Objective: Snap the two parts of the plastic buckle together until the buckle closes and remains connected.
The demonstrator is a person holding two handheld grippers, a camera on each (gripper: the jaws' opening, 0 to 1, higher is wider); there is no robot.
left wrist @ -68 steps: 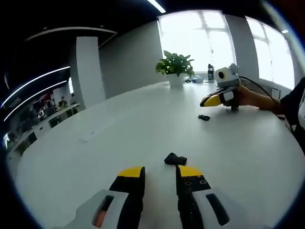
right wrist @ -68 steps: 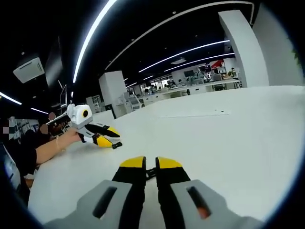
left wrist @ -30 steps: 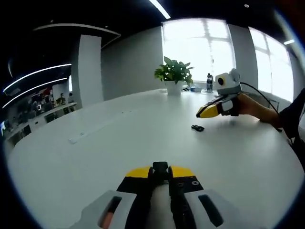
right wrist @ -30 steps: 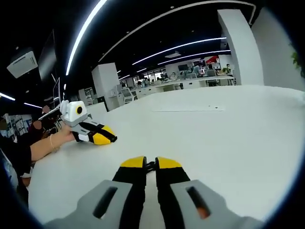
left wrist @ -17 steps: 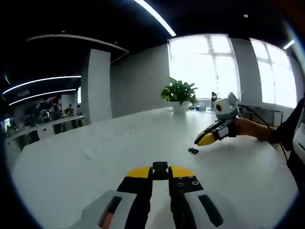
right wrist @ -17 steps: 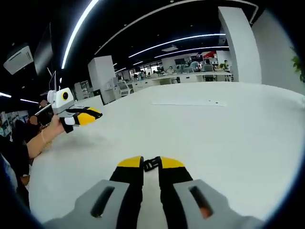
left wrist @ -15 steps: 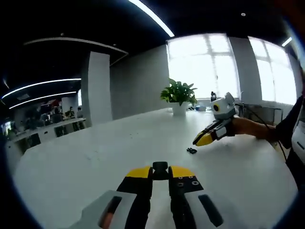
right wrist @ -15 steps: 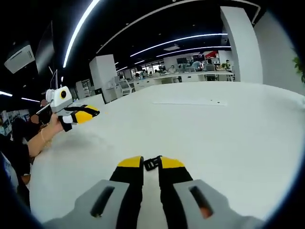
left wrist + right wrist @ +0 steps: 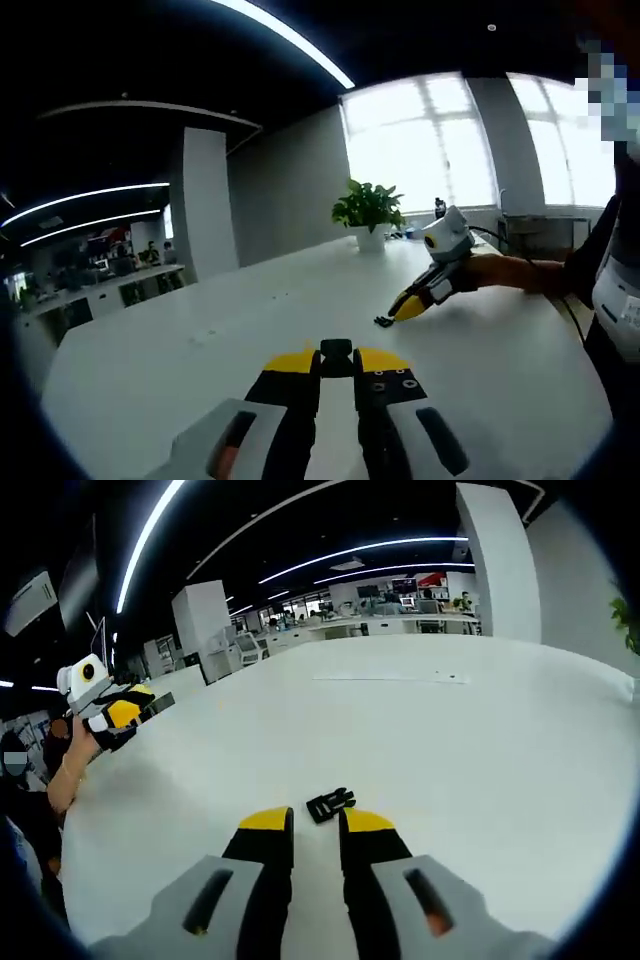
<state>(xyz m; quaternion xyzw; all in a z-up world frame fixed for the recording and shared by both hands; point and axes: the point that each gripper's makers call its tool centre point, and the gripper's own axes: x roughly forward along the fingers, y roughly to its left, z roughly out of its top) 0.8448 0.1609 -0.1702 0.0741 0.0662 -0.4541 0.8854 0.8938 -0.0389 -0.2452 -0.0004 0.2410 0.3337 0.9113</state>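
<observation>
I am squeezing one buckle part [image 9: 336, 352] in my left claw [image 9: 336, 362], while my right claw [image 9: 316, 822] is hanging open by the other part [image 9: 330, 804] on the bench [image 9: 480, 740], which may skid away if bumped.

buckle half [image 9: 336, 352]: mostly hidden between claw tips | second half [image 9: 383, 321]: too small to read
</observation>
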